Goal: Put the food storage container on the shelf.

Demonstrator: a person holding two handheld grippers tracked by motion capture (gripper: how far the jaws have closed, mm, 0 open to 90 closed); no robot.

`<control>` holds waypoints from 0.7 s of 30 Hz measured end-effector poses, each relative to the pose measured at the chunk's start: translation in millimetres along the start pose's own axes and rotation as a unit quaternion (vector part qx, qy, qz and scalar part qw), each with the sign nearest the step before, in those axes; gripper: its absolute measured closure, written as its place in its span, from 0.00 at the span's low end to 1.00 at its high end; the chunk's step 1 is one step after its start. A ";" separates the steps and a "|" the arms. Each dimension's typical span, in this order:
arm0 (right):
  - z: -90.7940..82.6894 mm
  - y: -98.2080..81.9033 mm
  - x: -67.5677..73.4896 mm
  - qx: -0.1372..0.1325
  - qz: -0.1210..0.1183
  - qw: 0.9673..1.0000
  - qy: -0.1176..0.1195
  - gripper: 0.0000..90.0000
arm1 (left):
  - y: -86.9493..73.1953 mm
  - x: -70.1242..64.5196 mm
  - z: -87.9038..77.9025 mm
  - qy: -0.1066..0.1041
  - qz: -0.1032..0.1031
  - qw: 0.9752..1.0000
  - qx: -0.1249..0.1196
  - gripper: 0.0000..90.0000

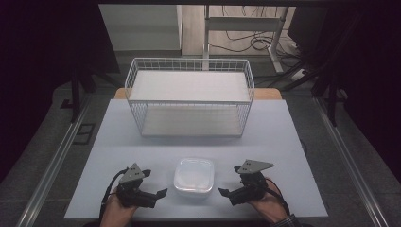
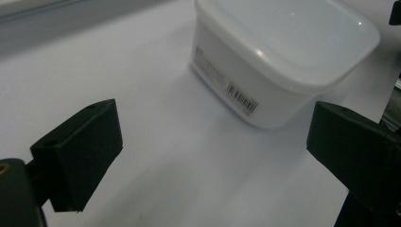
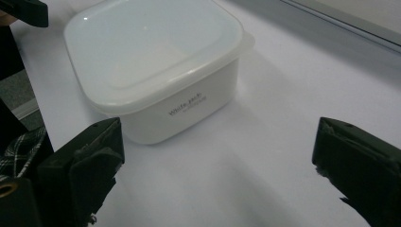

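At the near edge of the pale worktop [image 1: 142, 142], a person's two hands are coming in from below, each one holding a black two-jaw gripper. The left gripper [image 1: 156, 195] is sitting close to the near edge, left of centre, its jaws pointing inward toward the middle; in the left gripper view its jaws are standing spread wide with bare worktop between them and nothing in their grasp. The right gripper [image 1: 226, 194] is lying close to the near edge, right of centre, likewise pointing inward; in the right gripper view its jaws are standing wide apart and are pinching nothing.

Between the two grippers, near the middle of the near edge, a white plastic container [image 1: 194, 177] is standing upright with its translucent lid [image 3: 146, 42] on. It is resting just beside each gripper but is touching neither. A barcode label [image 2: 242, 98] is showing on the wall facing the left gripper, and small printed lettering [image 3: 186, 105] is showing on the wall facing the right gripper.

Farther back, toward the far edge and centred across the worktop, a white wire basket [image 1: 189, 97] is standing well apart from the container, with two pale flat shelves inside it, one above the other.
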State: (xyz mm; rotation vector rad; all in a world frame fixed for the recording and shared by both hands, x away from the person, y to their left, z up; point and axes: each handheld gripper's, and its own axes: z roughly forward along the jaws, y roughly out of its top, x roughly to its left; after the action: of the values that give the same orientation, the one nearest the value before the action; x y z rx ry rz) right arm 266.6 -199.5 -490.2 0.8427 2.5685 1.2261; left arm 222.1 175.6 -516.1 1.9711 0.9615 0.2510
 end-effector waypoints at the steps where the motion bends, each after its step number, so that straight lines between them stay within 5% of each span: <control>1: 0.0 0.0 0.0 0.000 0.000 1.000 0.000 0.02 | 0.0 0.0 0.0 0.000 0.000 1.000 0.000 0.04; 10: -0.4 18.9 11.1 -0.005 0.009 1.000 0.014 0.03 | 22.5 -8.3 13.8 -0.029 0.024 0.999 0.004 0.11; 21: 9.3 34.6 15.9 0.001 0.021 1.000 0.014 0.21 | 42.9 -2.0 37.2 -0.046 0.030 0.998 0.008 0.15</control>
State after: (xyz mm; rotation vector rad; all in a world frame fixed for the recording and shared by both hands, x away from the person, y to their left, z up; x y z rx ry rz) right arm 271.5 -167.2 -468.7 0.8921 2.5862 1.2556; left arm 262.4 137.9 -502.9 2.0092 0.8497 0.1857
